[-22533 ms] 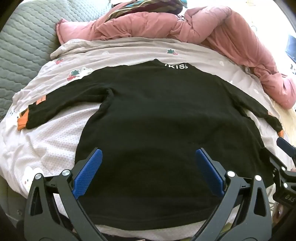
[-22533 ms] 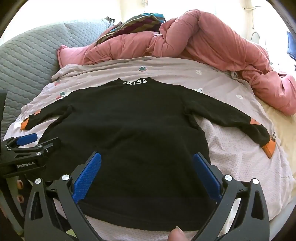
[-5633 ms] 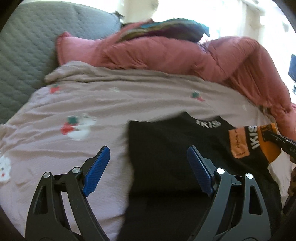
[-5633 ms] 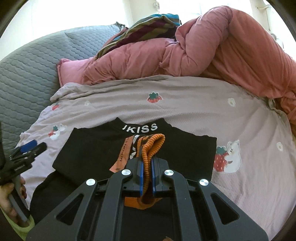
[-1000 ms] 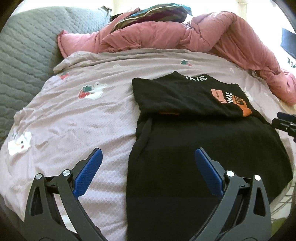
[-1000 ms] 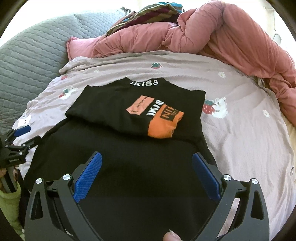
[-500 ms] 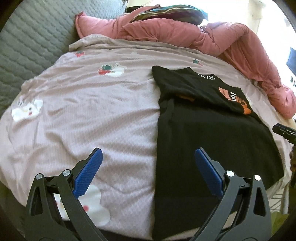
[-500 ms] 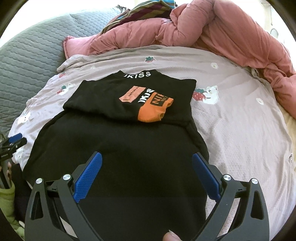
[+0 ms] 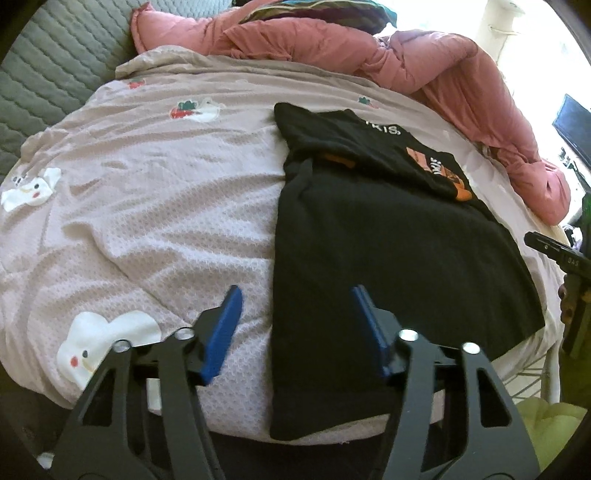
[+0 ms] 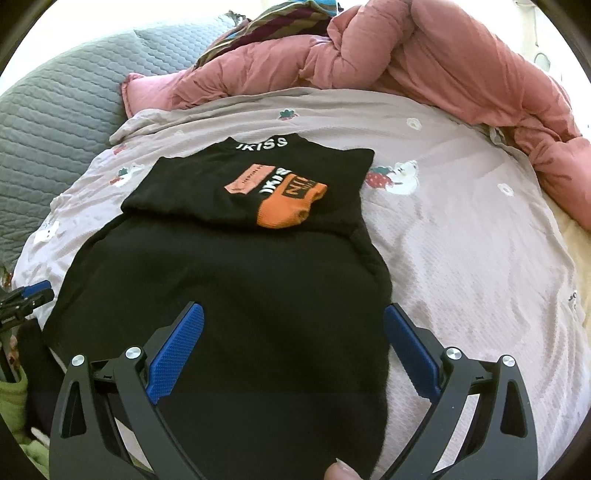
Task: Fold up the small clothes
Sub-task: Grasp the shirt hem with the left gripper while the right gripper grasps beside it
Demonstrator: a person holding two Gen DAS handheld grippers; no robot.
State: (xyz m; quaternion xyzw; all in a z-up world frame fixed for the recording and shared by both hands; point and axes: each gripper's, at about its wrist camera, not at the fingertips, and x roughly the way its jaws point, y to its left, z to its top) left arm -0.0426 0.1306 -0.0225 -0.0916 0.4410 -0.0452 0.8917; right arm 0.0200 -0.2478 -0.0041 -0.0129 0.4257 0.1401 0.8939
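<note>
A small black sweater (image 10: pixel 236 280) lies flat on the bed, both sleeves folded in across its chest. An orange cuff (image 10: pixel 288 206) rests on top, below the white "IKISS" collar print (image 10: pixel 262 143). My right gripper (image 10: pixel 293 354) is open and empty above the sweater's lower half. My left gripper (image 9: pixel 295 325) is partly open and empty, straddling the sweater's (image 9: pixel 388 258) left edge near the hem. The right gripper's tip (image 9: pixel 554 254) shows at the right edge of the left wrist view; the left gripper's tip (image 10: pixel 26 295) shows at the right wrist view's left edge.
The lilac bedsheet (image 10: pixel 461 236) with cartoon prints covers the bed. A pink duvet (image 10: pixel 424 62) is heaped at the back and right, with a striped cloth (image 10: pixel 280 18) on top. A grey quilted headboard (image 10: pixel 55 110) stands on the left. The bed's front edge (image 9: pixel 236 435) is near.
My left gripper's jaws have narrowed from wide open to partly open, and it has shifted left along the hem. My right gripper has stayed open and moved slightly closer.
</note>
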